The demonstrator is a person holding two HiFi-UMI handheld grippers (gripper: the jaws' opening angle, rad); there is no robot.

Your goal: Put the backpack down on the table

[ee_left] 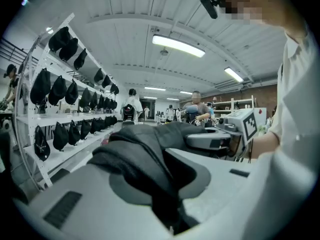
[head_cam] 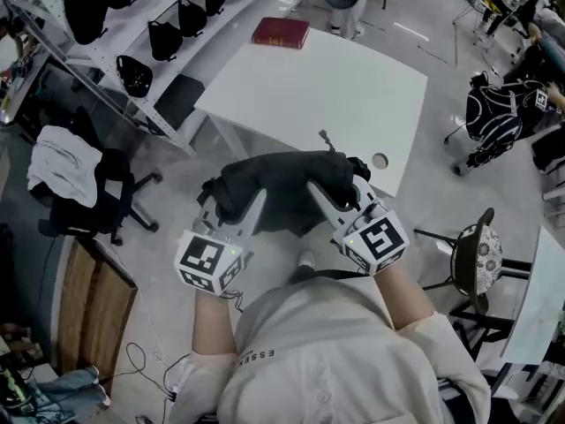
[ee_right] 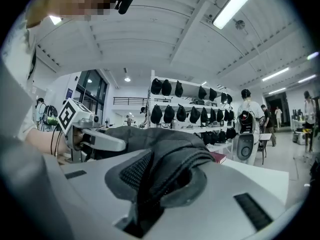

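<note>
A black backpack (head_cam: 284, 182) hangs in the air between my two grippers, just in front of the near edge of the white table (head_cam: 309, 87). My left gripper (head_cam: 244, 208) is shut on a fold of its black fabric (ee_left: 142, 159) on the left side. On the right side my right gripper (head_cam: 328, 198) is shut on another fold with a mesh patch (ee_right: 165, 164). In the left gripper view the right gripper (ee_left: 215, 140) shows across the bag. The right gripper view likewise shows the left gripper (ee_right: 95, 139).
A red book (head_cam: 281, 33) lies at the table's far edge, and a round hole (head_cam: 380, 161) is near its right corner. White shelves with several black bags (head_cam: 168, 38) run along the left. An office chair with a white cloth (head_cam: 66, 166) stands left, a stool (head_cam: 477, 254) right.
</note>
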